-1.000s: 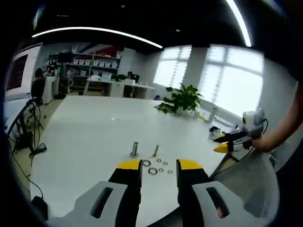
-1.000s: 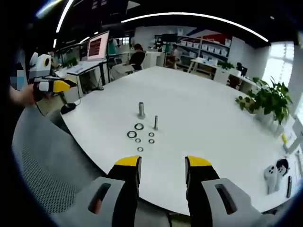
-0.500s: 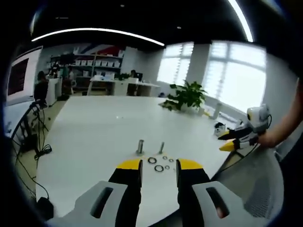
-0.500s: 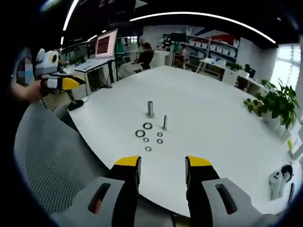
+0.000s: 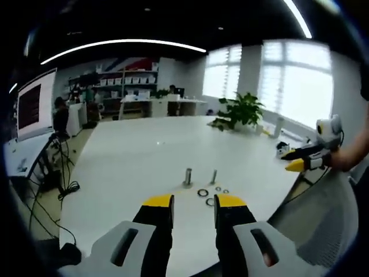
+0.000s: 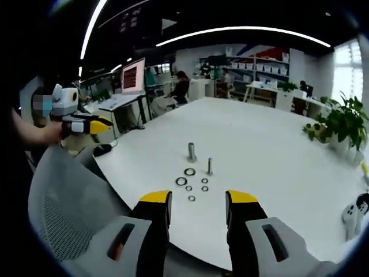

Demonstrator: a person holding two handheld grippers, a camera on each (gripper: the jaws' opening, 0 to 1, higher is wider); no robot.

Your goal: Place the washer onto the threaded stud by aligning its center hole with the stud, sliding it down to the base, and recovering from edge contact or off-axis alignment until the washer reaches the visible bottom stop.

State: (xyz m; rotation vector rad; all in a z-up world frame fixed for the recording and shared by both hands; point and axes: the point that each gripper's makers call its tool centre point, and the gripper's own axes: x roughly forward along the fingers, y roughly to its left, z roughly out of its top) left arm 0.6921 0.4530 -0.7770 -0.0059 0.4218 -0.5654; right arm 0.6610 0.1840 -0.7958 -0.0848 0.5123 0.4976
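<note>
this looks like the opening approach, with no washer picked up yet and both tools held off the near edge of the white table [image 6: 271, 144]. in the right gripper view the right gripper [image 6: 197, 202] has its yellow-tipped jaws spread apart with nothing between them, and the work lies ahead at about 12 o'clock: a thick stud [image 6: 191, 152] standing upright, a thinner threaded stud [image 6: 210, 166] just beside it toward 4 o'clock, and a small cluster of washers lying flat on the table in front of them. the largest are a washer [image 6: 189, 171] and a second washer [image 6: 181, 181] close together, with several smaller rings scattered near them toward 3 and 5 o'clock; none is on either stud. the left gripper [image 6: 98, 126] shows at 9 o'clock in that view, held by a hand beyond the back of a grey mesh chair [image 6: 63, 213], well apart from the parts. in the left gripper view the left gripper [image 5: 193, 205] also stands released and empty, with the same studs [image 5: 188, 176] and washers [image 5: 203, 193] just past its tips at 12 o'clock, and the right gripper [image 5: 300, 164] out at 3 o'clock. i judge the next move is to bring one gripper down over a washer, close on its rim, and lift it level. which stud suits which washer is too small to tell.
</note>
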